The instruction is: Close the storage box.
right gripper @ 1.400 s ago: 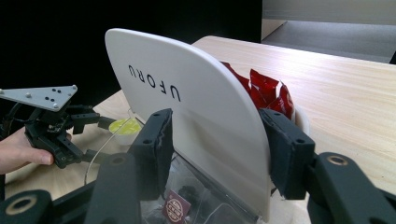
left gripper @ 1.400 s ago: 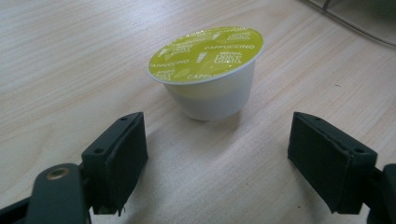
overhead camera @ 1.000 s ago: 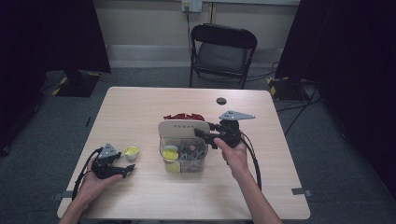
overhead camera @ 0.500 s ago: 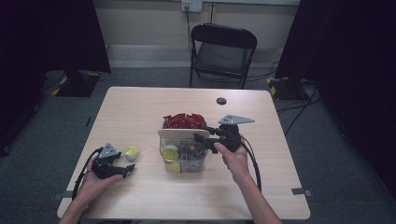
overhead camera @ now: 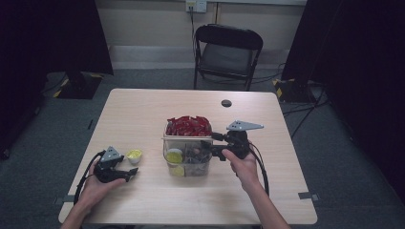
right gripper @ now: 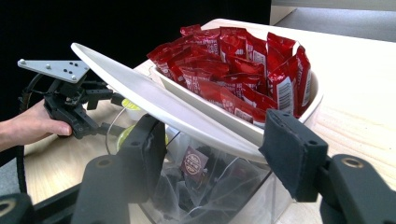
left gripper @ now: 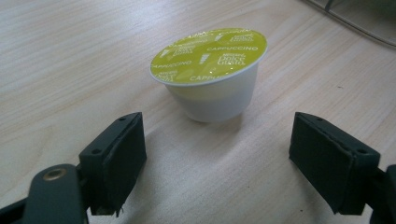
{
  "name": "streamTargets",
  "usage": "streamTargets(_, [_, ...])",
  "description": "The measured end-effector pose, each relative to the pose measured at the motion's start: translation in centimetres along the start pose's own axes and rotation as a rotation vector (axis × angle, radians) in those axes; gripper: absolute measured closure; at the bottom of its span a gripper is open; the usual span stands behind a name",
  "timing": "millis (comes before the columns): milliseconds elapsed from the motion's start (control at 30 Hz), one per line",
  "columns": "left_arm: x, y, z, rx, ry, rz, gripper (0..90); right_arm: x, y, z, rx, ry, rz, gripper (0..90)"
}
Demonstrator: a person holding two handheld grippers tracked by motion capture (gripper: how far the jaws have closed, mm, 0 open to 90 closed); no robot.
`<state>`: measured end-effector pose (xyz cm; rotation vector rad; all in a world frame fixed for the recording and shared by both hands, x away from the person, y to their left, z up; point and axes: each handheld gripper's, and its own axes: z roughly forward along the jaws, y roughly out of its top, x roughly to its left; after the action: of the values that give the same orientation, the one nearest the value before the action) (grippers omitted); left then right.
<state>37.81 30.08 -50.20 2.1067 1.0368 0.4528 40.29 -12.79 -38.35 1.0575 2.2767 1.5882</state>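
Observation:
A clear container [overhead camera: 187, 160] stands mid-table with yellow capsules and dark sachets inside. On it rests a white tray [right gripper: 140, 88] heaped with red packets [overhead camera: 188, 126]. My right gripper [overhead camera: 214, 145] is at the container's right side. Its jaws have just been opening, and the tray's rim runs between them [right gripper: 219, 154] without either pad pressing on it. At the front left my left gripper [overhead camera: 131, 172] lies open on the table. A yellow-lidded cappuccino capsule [left gripper: 210, 70] stands just beyond its jaws [left gripper: 224, 154], untouched.
A small black disc [overhead camera: 226, 103] lies near the table's far edge. A black folding chair [overhead camera: 228, 52] stands behind the table. Bare wood surrounds the container on all sides.
The white tray, tipped up a second ago, has come down level on the container, so the red packets show. The right jaws have spread. The left gripper has not moved.

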Motion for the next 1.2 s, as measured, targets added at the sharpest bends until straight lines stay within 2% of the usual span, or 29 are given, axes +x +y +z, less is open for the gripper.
streamTargets(133, [0.0,0.0,0.0,0.0,0.0,0.0,18.1,0.2,-0.1,0.0,0.002,-0.006,-0.004,38.0])
streamTargets(533, [0.0,0.0,0.0,0.0,0.0,0.0,18.1,1.3,-0.6,-0.2,0.001,-0.044,-0.042,25.6])
streamTargets(600, [0.0,0.0,0.0,0.0,0.0,0.0,18.1,1.4,-0.7,-0.4,0.011,-0.037,-0.036,22.0])
streamTargets(767, [0.0,0.0,0.0,0.0,0.001,0.001,18.1,1.4,-1.2,-0.5,0.033,-0.031,-0.034,20.2])
streamTargets(1200, [0.0,0.0,0.0,0.0,0.001,0.001,18.1,1.6,-2.1,-0.4,0.034,-0.033,-0.021,19.8])
